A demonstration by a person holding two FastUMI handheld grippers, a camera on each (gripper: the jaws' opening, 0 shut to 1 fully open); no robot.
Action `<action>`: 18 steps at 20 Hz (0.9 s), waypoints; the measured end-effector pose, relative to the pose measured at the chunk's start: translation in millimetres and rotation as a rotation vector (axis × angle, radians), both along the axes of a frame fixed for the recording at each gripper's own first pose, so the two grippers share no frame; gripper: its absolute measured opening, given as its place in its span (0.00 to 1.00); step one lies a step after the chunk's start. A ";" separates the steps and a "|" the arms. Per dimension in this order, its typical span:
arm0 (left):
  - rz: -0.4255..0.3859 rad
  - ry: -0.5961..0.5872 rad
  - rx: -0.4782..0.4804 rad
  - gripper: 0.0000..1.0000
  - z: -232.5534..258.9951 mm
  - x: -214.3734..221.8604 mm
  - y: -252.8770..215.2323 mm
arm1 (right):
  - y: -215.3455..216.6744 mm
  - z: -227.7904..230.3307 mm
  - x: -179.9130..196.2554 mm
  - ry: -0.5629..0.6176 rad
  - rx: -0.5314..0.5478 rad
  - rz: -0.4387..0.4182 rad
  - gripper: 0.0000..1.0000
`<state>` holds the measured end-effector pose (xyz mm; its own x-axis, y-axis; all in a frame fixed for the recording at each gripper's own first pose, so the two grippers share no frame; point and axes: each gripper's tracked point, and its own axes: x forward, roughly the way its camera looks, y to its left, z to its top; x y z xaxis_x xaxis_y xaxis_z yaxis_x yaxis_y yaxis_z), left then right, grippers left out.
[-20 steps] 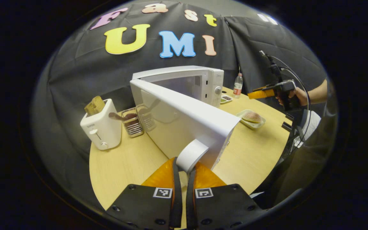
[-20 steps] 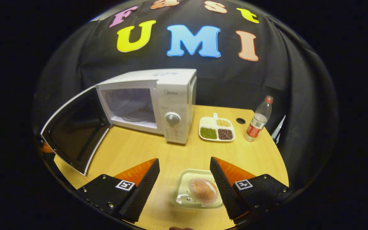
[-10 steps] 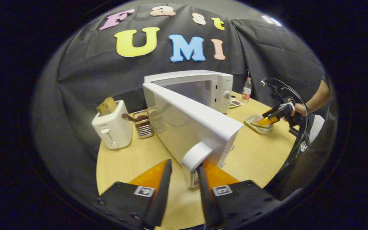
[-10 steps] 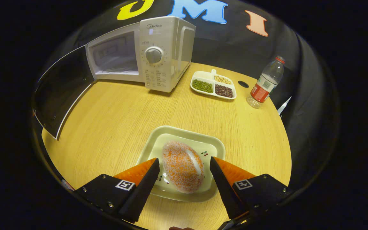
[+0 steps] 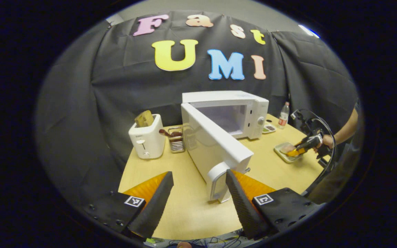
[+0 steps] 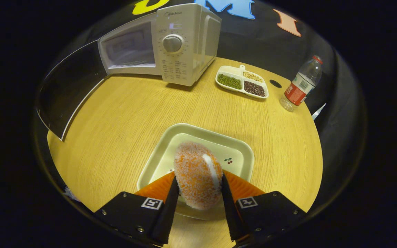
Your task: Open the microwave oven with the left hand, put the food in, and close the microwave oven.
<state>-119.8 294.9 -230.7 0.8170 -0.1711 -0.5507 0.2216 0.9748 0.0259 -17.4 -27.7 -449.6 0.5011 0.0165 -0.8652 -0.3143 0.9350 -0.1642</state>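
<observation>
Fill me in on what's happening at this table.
A person works two handheld tools. The microwave oven stands with its door swung wide open, and the left tool is open, just off the door handle. The right tool is shut on the crumbed orange food in its square plate, not yet lifted.

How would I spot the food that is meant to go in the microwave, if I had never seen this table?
Find the white microwave at the back of the round wooden table, its door swung open. In front of it, near the table's front edge, lies a pale square plate. On it sits an orange-speckled oval bun, the one item pinched between the right gripper fingers, unlike the beans in the divided dish.
</observation>
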 end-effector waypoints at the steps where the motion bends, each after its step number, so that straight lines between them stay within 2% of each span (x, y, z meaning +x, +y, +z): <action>1: 0.022 -0.020 -0.007 0.99 8.4 2.9 -2.6 | -1.3 1.1 1.2 -0.005 -0.018 0.005 0.59; 2: 0.040 -0.037 -0.011 1.00 13.9 6.2 -6.6 | -1.3 6.4 5.0 -0.031 -0.040 0.017 0.53; 5: 0.079 -0.082 -0.011 1.00 34.9 13.8 -18.3 | 13.2 30.8 12.9 -0.095 -0.059 0.049 0.51; 7: 0.122 -0.139 0.019 1.00 55.1 24.5 -18.8 | 28.4 57.7 21.9 -0.167 -0.093 0.106 0.53; 13: 0.108 -0.183 -0.023 0.99 75.9 42.8 -55.4 | 94.8 122.9 48.5 -0.388 -0.192 0.284 0.53; 15: 0.084 -0.185 -0.078 0.99 84.6 43.1 -71.5 | 120.3 138.3 58.2 -0.461 -0.226 0.353 0.53; 16: 0.081 -0.192 -0.094 0.99 87.8 42.7 -74.9 | 140.4 140.6 64.4 -0.491 -0.213 0.404 0.55; 18: 0.085 -0.208 -0.108 0.99 100.1 43.3 -74.8 | 166.2 142.7 74.6 -0.516 -0.199 0.457 0.53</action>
<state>-76.5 220.1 -130.7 0.9248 -0.1459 -0.3513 0.1397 0.9893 -0.0431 57.2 138.5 -306.9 0.8281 0.1886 -0.5280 -0.5031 0.6655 -0.5514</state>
